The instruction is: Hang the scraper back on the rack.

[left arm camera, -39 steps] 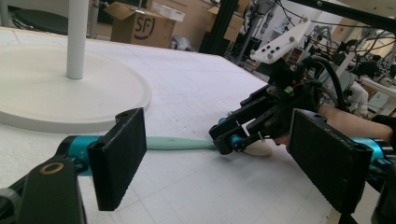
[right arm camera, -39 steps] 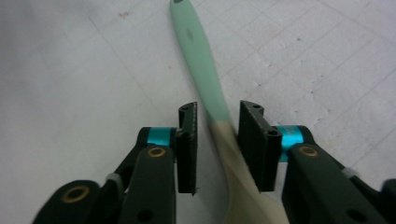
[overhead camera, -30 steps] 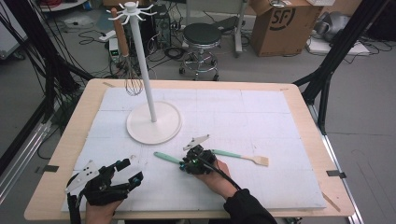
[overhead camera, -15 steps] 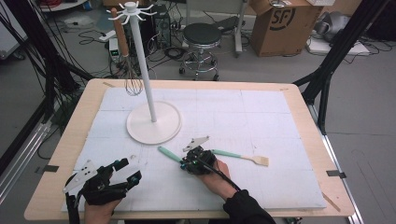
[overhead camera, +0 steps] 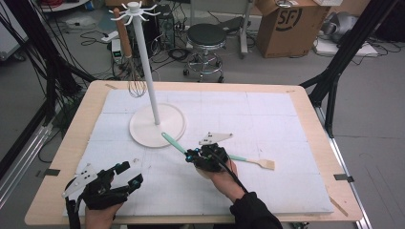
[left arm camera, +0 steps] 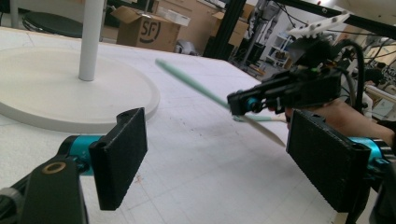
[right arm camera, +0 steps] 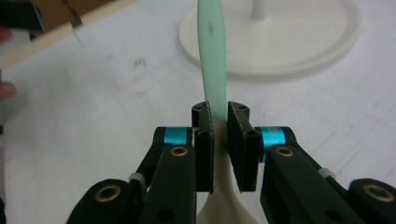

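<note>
Spatula (overhead camera: 177, 145) clamped in right tool (overhead camera: 195, 155), handle tip near stand base (overhead camera: 143, 130).

Overall light: even, indoor, moderately bright; soft overhead source, no hard beams
Shadows: faint, short, under the right gripper (overhead camera: 192, 156) and stand base (overhead camera: 157, 126)
Glare: mild washout on white mat (overhead camera: 267, 119) in right gripper view
High view: fairly sharp, slightly grainy, dark at left edge
Left gripper view: near pads (left arm camera: 122, 154) soft, background boxes blurred, green handle (left arm camera: 187, 80) smeared
Right gripper view: handle tip and base out of focus, dim lower corners
</note>
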{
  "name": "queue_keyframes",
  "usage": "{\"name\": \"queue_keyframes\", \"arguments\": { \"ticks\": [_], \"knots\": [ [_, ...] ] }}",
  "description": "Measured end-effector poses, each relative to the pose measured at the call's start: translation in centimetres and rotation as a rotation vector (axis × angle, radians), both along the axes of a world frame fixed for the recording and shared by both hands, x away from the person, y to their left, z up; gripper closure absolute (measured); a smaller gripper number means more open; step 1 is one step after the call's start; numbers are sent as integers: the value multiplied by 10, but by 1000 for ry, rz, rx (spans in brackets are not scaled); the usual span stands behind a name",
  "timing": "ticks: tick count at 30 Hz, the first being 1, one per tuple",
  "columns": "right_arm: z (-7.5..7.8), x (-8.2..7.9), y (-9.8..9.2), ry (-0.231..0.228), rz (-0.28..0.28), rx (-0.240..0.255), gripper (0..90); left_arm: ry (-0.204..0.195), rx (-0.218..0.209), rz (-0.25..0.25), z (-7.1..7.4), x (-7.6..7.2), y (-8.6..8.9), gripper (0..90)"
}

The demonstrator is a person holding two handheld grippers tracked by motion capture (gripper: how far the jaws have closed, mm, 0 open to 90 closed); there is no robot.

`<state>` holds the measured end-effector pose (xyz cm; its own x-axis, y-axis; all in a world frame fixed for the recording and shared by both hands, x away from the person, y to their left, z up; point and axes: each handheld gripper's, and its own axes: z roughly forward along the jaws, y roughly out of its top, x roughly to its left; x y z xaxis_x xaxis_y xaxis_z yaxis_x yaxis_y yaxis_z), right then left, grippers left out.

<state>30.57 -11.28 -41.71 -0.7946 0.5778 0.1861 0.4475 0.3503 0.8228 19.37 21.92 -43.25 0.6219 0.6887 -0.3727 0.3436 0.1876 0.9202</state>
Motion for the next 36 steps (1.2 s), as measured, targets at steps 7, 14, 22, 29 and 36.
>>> {"name": "queue_keyframes", "arguments": {
  "ticks": [7,14,22,29,36],
  "knots": [
    [24,1,-13,-50,-46,153,817,-4,-4,-21,0,0,-1,211],
    [53,7,-16,-97,-54,299,817,0,-14,-21,-1,1,1,210],
    [78,17,-15,-123,-53,403,816,-1,-17,-18,-1,2,2,208],
    [98,25,-10,-151,-57,475,816,0,-19,-28,-1,1,1,208],
    [116,30,-6,-200,-79,515,816,-3,-26,-35,-1,2,2,207]
  ]
}}
